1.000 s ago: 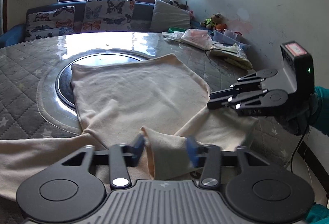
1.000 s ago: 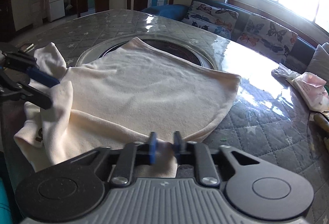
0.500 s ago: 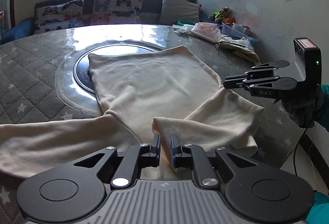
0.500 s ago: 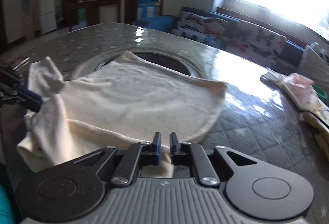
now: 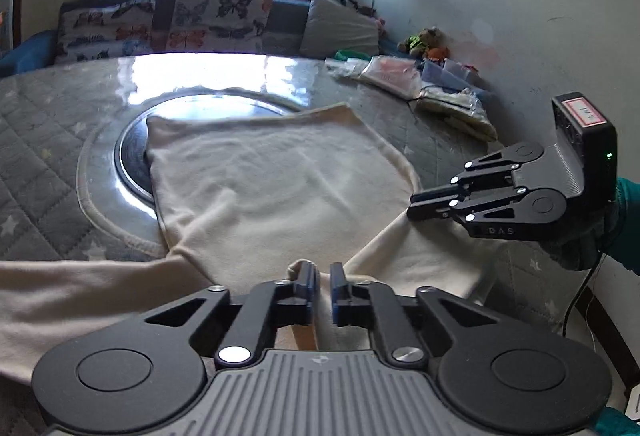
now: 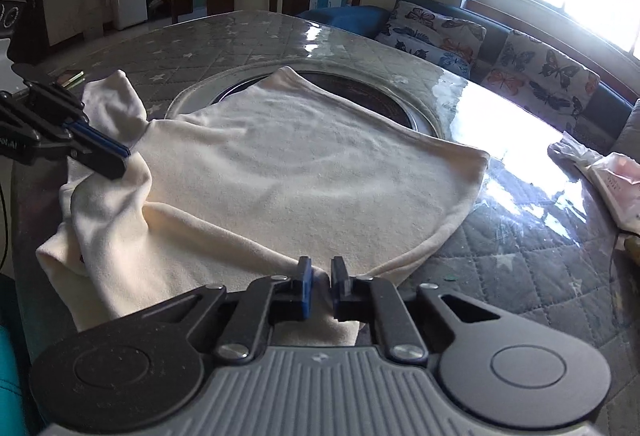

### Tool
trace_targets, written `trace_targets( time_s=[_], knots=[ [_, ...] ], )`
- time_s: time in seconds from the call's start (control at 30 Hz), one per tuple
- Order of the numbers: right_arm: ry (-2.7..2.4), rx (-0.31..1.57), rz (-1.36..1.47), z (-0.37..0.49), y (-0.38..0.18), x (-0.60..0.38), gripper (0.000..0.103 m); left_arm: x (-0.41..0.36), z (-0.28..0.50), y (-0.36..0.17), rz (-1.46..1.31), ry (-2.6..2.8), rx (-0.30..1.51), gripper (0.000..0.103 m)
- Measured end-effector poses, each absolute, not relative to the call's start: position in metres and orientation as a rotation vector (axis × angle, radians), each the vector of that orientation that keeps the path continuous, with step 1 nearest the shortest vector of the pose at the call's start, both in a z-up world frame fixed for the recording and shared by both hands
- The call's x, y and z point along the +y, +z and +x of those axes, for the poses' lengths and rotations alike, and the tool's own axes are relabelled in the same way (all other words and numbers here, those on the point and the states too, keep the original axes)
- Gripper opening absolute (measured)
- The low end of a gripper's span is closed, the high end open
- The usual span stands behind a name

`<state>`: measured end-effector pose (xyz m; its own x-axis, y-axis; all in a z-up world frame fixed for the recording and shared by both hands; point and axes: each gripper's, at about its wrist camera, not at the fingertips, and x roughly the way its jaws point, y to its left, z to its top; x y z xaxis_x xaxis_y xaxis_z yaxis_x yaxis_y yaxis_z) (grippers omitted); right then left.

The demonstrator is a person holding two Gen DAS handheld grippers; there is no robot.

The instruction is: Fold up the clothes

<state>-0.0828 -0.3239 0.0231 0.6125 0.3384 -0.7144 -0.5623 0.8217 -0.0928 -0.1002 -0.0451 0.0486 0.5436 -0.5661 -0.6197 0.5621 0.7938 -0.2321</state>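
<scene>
A cream long-sleeved garment lies spread on the round table, its body partly over the dark centre disc; it also shows in the right wrist view. My left gripper is shut on a fold of the garment near its near edge; it also shows in the right wrist view, holding the cloth raised. My right gripper is shut on the garment's near-right edge; it also shows in the left wrist view. One sleeve trails off to the left.
The table has a grey quilted star cover under glass and a dark round centre disc. Plastic bags and packets lie at its far right edge. A sofa with butterfly cushions stands behind, and a wall is close on the right.
My left gripper went from open around the fold to shut on it. Both grippers have risen slightly with the cloth, and the right gripper holds its edge throughout.
</scene>
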Motion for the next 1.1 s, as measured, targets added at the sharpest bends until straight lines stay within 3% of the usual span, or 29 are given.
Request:
trace_targets(
  time_s=[0.23,0.3,0.33,0.37,0.43,0.53,0.63,0.7,0.87,1.03,1.1],
  knots=[
    [0.464,0.692,-0.324,-0.088,0.027,-0.326,0.005,-0.032,-0.107,0.057,0.006,-0.646,0.700,0.004],
    [0.457,0.689,-0.329,-0.089,0.026,-0.324,0.005,-0.032,-0.103,0.053,-0.013,-0.637,0.738,0.010],
    [0.458,0.685,-0.333,-0.089,0.027,-0.323,0.005,-0.033,-0.100,0.052,-0.034,-0.634,0.756,0.021],
    [0.458,0.681,-0.337,-0.090,0.027,-0.321,0.005,-0.034,-0.098,0.051,-0.045,-0.630,0.765,0.041],
    [0.453,0.673,-0.340,-0.090,0.028,-0.321,0.005,-0.038,-0.094,0.050,-0.048,-0.618,0.766,0.057],
    [0.437,0.660,-0.332,-0.091,0.030,-0.323,0.005,-0.046,-0.087,0.044,-0.043,-0.634,0.784,0.054],
    [0.419,0.652,-0.317,-0.090,0.031,-0.326,0.005,-0.055,-0.087,0.037,-0.005,-0.662,0.781,0.013],
    [0.399,0.644,-0.311,-0.090,0.031,-0.328,0.005,-0.056,-0.088,0.038,-0.001,-0.659,0.766,0.005],
    [0.327,0.632,-0.267,-0.089,0.030,-0.336,0.004,-0.043,-0.101,0.054,0.017,-0.610,0.644,0.002],
    [0.313,0.651,-0.239,-0.088,0.022,-0.336,0.007,-0.038,-0.091,0.042,0.002,-0.576,0.716,0.003],
    [0.305,0.636,-0.241,-0.091,0.025,-0.334,0.009,-0.039,-0.089,0.043,-0.027,-0.591,0.731,0.008]
  ],
)
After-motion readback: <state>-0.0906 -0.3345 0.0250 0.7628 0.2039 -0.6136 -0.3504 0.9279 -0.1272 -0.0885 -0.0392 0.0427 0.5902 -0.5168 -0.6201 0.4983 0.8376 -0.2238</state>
